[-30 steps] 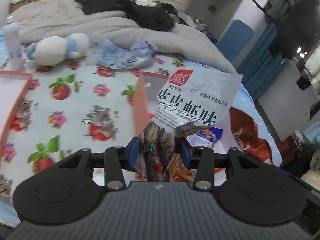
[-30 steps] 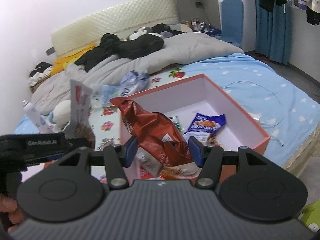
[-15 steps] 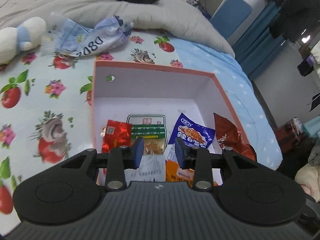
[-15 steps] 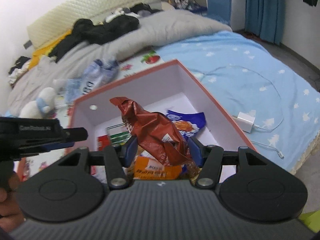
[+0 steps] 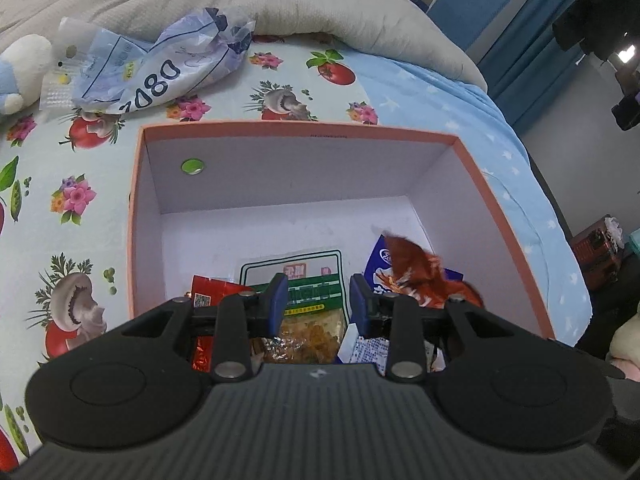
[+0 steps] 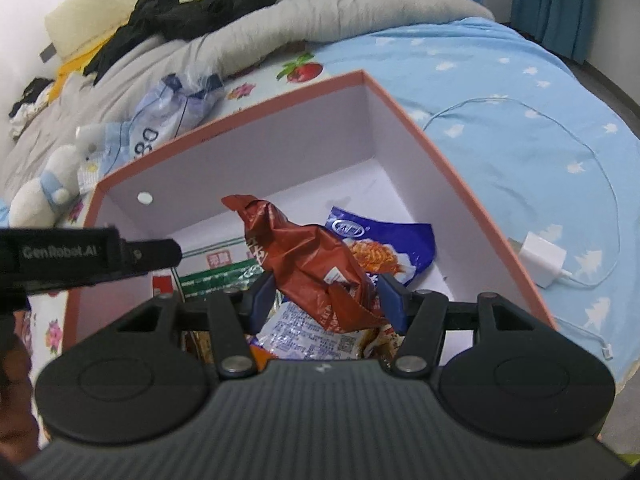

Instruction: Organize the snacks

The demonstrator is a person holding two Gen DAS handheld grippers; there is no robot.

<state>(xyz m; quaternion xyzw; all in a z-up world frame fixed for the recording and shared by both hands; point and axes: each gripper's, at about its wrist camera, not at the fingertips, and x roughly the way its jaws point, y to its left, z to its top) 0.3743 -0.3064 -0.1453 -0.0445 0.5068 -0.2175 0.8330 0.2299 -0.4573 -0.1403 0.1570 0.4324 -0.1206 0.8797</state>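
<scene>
A pink-rimmed box (image 5: 300, 125) with white walls lies on the bed and holds several snack packets: a green-and-white one (image 5: 312, 280), a red one (image 5: 208, 292) and a blue one (image 6: 384, 248). My left gripper (image 5: 318, 304) hangs over the near part of the box, jaws apart, with nothing between them. In the right wrist view that left gripper (image 6: 172, 256) reaches in from the left. My right gripper (image 6: 326, 300) is shut on a crumpled red-brown packet (image 6: 308, 256), held upright above the blue one inside the box (image 6: 440, 160). The same held packet (image 5: 416, 268) shows at the right of the left wrist view.
Behind the box lie a crumpled blue-and-white plastic bag (image 5: 160, 64) and a white plush toy (image 5: 20, 68). A grey duvet (image 5: 320, 12) is heaped further back. A white charger (image 6: 542, 258) with its cable lies on the blue sheet right of the box.
The white-and-brown packet that my left gripper held is gone from its jaws. Both grippers have come forward and down over the box. My right gripper still holds the red-brown packet.
</scene>
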